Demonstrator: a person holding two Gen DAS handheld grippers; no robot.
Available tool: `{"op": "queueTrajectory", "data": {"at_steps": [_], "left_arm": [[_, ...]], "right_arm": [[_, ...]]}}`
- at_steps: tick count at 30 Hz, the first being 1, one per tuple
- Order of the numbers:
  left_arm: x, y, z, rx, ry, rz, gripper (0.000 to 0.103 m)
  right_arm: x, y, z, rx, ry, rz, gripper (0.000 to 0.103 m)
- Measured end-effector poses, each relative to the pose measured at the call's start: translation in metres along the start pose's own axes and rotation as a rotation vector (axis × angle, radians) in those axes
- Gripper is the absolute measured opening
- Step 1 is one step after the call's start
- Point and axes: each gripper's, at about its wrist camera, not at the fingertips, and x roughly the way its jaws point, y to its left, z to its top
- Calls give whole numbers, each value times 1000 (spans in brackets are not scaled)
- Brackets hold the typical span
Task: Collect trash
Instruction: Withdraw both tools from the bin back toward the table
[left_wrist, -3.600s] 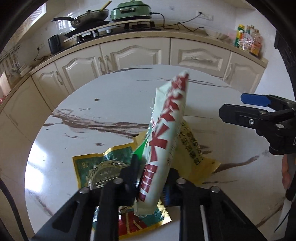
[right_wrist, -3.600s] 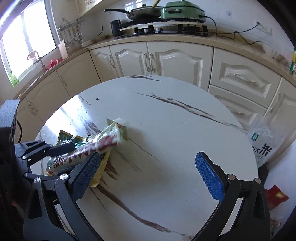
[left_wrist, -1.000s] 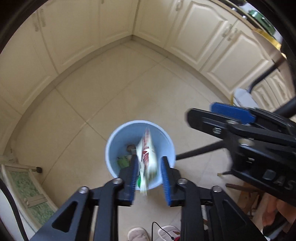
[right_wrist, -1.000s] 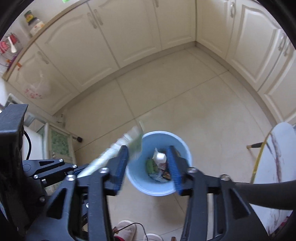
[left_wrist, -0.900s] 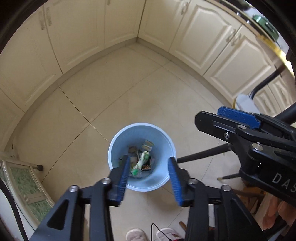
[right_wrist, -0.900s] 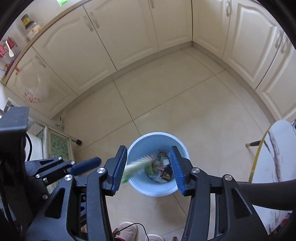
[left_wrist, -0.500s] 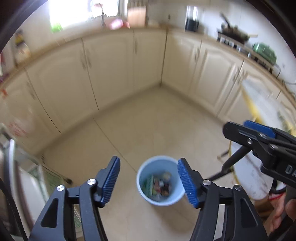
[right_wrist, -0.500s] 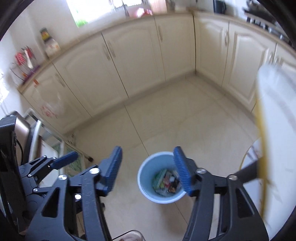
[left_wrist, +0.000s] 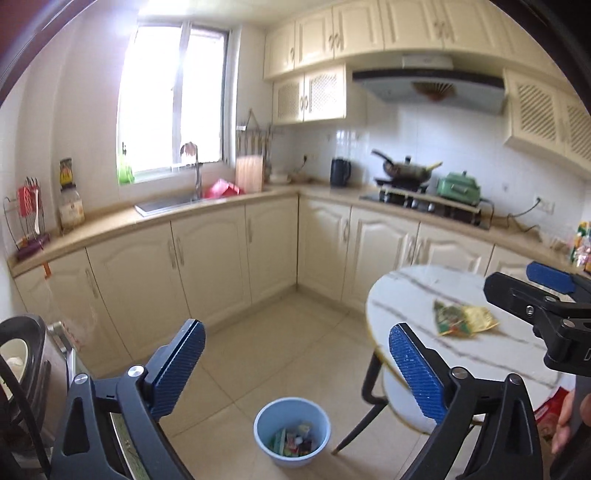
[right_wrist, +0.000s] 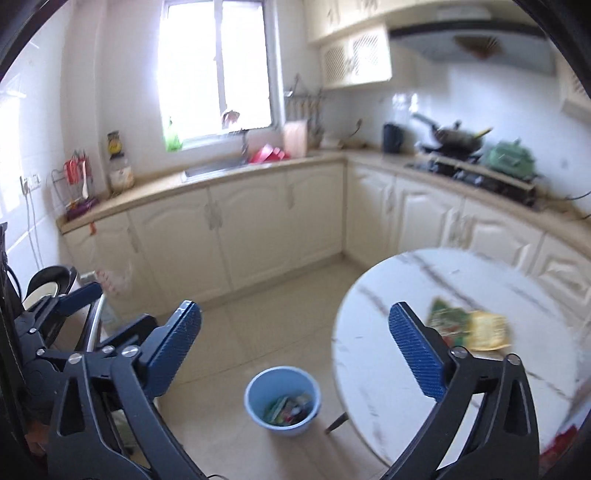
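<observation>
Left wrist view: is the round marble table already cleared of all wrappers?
No, a green wrapper and a yellow wrapper lie together on the marble table.

Daylight pours in through the window (left_wrist: 173, 99), and it is blown out to plain white in both views, with a hazy glow spilling onto the wall beside it. The room is bright and evenly lit; shadows on the floor (left_wrist: 258, 350) are faint. The left view is fairly crisp, though the wrappers (left_wrist: 463, 319) on the round worktop (left_wrist: 406, 295) look smeared. The right view is softer all over: the cabinet doors (right_wrist: 258, 221), the pan (right_wrist: 458, 136) and the wrappers (right_wrist: 469, 328) are streaked by motion blur. Fisheye bending curves the counter edges, and dark corners ring both frames.
</observation>
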Motion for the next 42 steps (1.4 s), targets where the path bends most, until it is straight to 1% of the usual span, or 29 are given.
{"op": "queueTrajectory", "data": {"at_steps": [2,3,5,8,9,11,12,16,19,21,24,27,32,36,42], "left_arm": [[-40,-13,-17,1,-43,-19,101],[-56,-20,-19,3,-68,-33,102],[-87,-32,-49,5,-105,-52,102],[-128,-37,-72,17,-159,-89,102],[-143,-42,-77,23,-181,-94,102],[-172,-39,-92,31,-223,-98,102],[-178,-43,-95,36,-240,-98,102],[-215,-47,-126,33,-313,-97,102],[-238,-47,-141,29,-358,-84,102],[-236,-52,-152,31,-374,-82,102],[-237,-55,-163,33,-376,-81,102],[-225,-59,-161,37,-368,-77,102],[-205,-64,-150,36,-346,-75,102],[-187,-67,-137,35,-332,-90,102],[-141,-75,-106,47,-272,-107,102]], "right_arm": [[-36,-6,4,15,-42,-14,103],[-50,-12,5,18,-59,-32,103],[-78,-18,4,22,-97,-58,103],[-118,-28,3,41,-146,-79,103],[-131,-31,2,46,-165,-88,103],[-156,-35,2,49,-200,-112,103],[-168,-39,2,50,-218,-124,103],[-204,-41,2,45,-280,-174,103],[-220,-39,4,43,-317,-194,103],[-229,-39,5,41,-336,-205,103],[-237,-38,6,44,-347,-209,103],[-240,-39,6,44,-352,-218,103],[-236,-42,4,53,-345,-234,103],[-231,-47,1,58,-337,-251,103],[-211,-69,-2,81,-294,-287,103]]}}
